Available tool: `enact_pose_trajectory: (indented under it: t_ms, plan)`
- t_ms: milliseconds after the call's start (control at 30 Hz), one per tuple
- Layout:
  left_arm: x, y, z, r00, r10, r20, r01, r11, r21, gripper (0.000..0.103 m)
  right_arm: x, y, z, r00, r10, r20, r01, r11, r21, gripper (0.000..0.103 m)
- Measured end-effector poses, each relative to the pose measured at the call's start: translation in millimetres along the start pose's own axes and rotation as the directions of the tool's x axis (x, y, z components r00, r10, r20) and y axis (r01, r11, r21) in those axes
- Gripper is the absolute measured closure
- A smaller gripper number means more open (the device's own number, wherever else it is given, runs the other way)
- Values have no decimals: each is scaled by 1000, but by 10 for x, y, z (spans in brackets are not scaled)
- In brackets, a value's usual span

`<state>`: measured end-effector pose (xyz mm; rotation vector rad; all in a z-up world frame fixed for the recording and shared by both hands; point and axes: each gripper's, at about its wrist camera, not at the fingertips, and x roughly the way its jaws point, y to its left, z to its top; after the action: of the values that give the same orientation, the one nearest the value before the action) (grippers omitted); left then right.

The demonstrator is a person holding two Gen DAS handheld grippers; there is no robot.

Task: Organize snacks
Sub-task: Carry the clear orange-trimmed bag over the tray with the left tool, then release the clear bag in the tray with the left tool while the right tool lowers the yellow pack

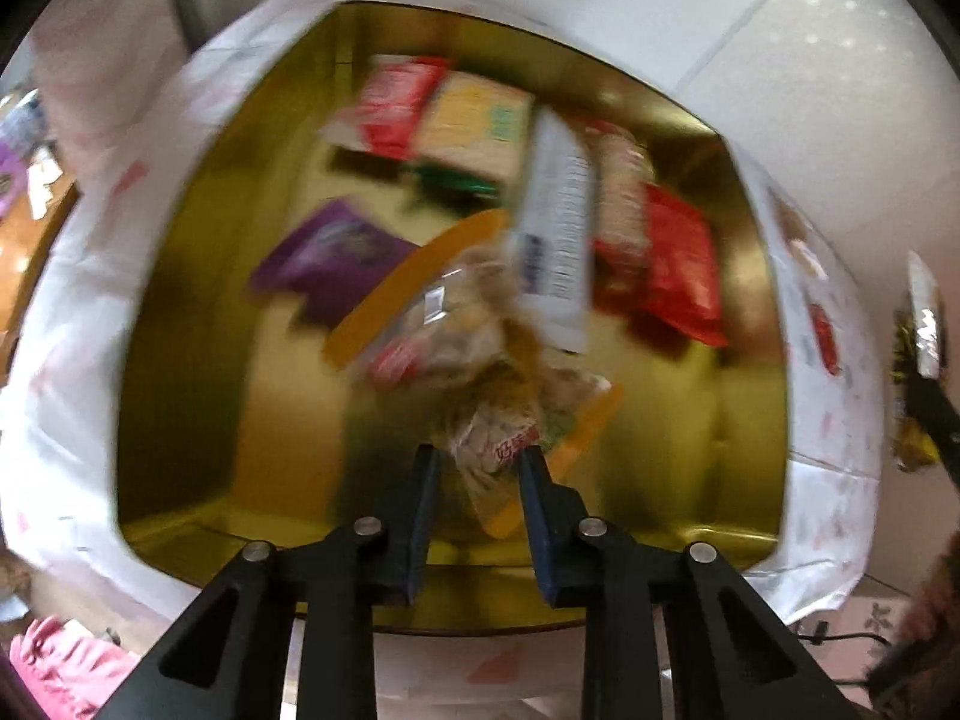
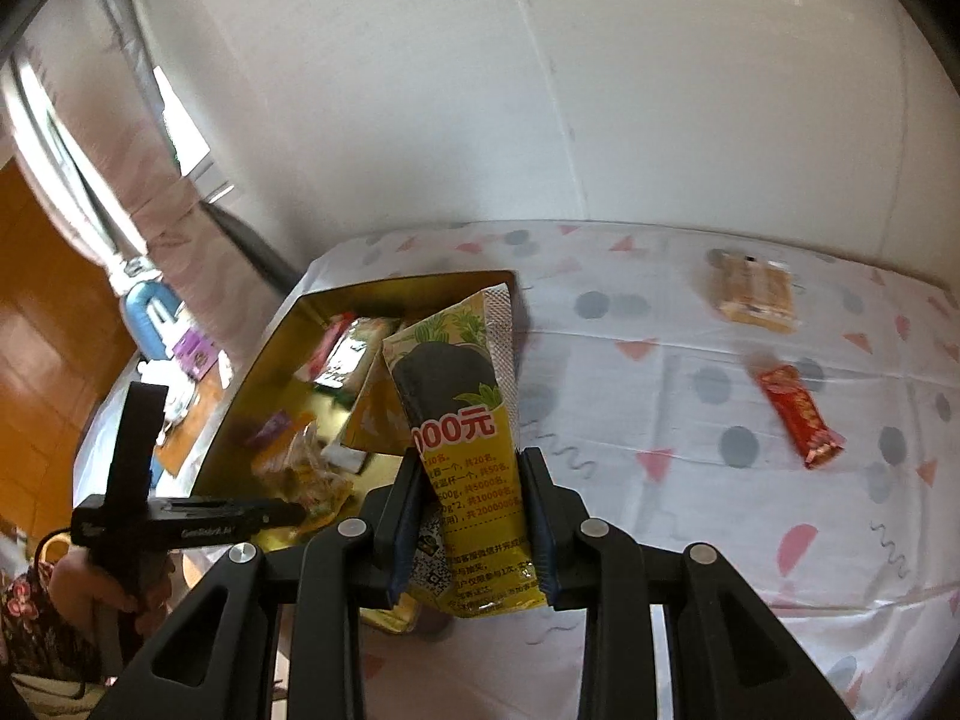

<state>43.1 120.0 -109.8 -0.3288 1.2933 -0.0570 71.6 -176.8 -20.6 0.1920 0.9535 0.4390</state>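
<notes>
Snack packet (image 1: pixel 480 372): a clear packet with orange edges was pinched in the left gripper (image 1: pixel 477 459) over the gold tin (image 1: pixel 180 312).
Yellow pouch (image 2: pixel 465 420): it was clamped upright in the right gripper (image 2: pixel 474 468).
Tin contents: purple packet (image 1: pixel 327 255) and red packet (image 1: pixel 681 267) were lying inside.
Tablecloth (image 2: pixel 630 408): a red bar (image 2: pixel 795 414) and a biscuit pack (image 2: pixel 753 294) were left outside the tin.

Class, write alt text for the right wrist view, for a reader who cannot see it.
The right gripper grips a yellow snack packet upright beside a gold tin holding other snacks. Two wrapped snacks, a red bar and a tan biscuit pack, lie on the patterned tablecloth.
</notes>
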Motion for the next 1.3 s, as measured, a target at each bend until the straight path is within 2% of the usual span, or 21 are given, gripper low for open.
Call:
enact_pose_trajectory:
  t_ms: [100, 200, 267, 367, 433, 500, 567, 733, 900, 1167, 1300]
  plan:
    - [-24, 207, 66, 1000, 23, 18, -22, 998, -57, 75, 111, 150, 6, 999, 19, -25, -20, 999, -32, 71]
    - [-84, 366, 158, 994, 98, 57, -92, 990, -106, 75, 229, 258, 15, 998, 37, -56, -40, 998, -55, 71]
    - [-128, 460, 203, 992, 97, 79, -85, 986, -145, 75, 285, 342, 15, 996, 43, -74, -49, 996, -75, 71]
    - [-224, 556, 221, 993, 51, 111, -30, 983, -180, 72, 380, 472, 13, 993, 47, -104, -59, 992, -111, 71]
    - [-314, 546, 183, 989, 11, 145, 14, 986, -168, 58, 439, 538, 3, 991, 55, -123, -71, 989, -129, 71]
    - [-430, 521, 110, 983, 13, 184, 16, 988, -156, 46, 505, 602, -12, 986, 66, -152, -89, 985, -148, 71]
    - [-507, 485, 73, 977, 22, 210, 10, 989, -149, 43, 565, 658, -36, 982, 72, -177, -100, 982, -160, 71]
    - [-646, 480, -3, 965, 75, 253, -31, 984, -175, 25, 760, 772, -111, 959, 91, -267, -139, 976, -166, 71]
    - [-847, 704, -21, 949, 109, 296, -35, 969, -245, 22, 987, 987, -174, 926, 134, -353, -207, 962, -178, 71]
    - [-1132, 866, -129, 921, 164, 353, -57, 954, -295, 17, 1310, 1526, -199, 895, 157, -417, -289, 917, -275, 71]
    - [-1219, 992, -192, 912, 185, 365, -61, 943, -326, 17, 1446, 1737, -196, 888, 153, -433, -308, 898, -315, 69]
